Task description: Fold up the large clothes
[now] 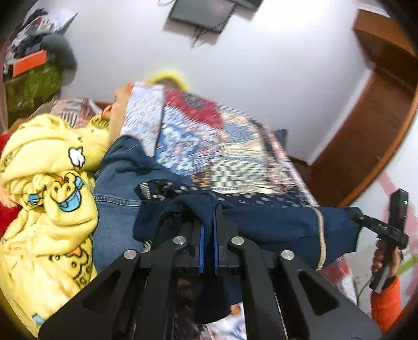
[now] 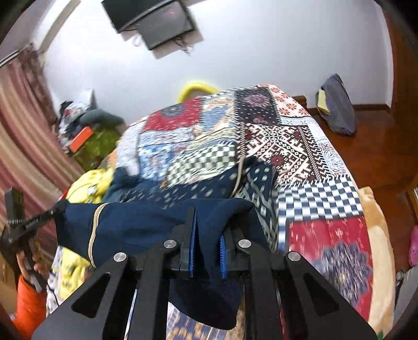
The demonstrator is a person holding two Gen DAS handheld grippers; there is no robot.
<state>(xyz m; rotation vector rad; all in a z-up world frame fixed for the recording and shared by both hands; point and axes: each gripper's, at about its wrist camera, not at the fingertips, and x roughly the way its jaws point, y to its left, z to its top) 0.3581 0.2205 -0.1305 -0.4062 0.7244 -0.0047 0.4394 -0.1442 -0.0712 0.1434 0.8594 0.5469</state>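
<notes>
Step in hand: garment lifted for folding. The left hand-held gripper point(image 1: 208, 209) and right hand-held gripper point(image 2: 207, 222) each pinch the navy garment point(image 1: 274, 225), stretched between them just above the bed point(image 2: 300, 146) (patchwork cover). Next move, likely: lay the garment flat ahead of both, keeping tension even.

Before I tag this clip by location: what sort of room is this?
Most likely a bedroom in a home. A bed with a patchwork bedspread fills the middle, a yellow cartoon blanket is heaped on it, and a screen hangs on the wall. Both grippers hold a navy garment over the bed.
</notes>
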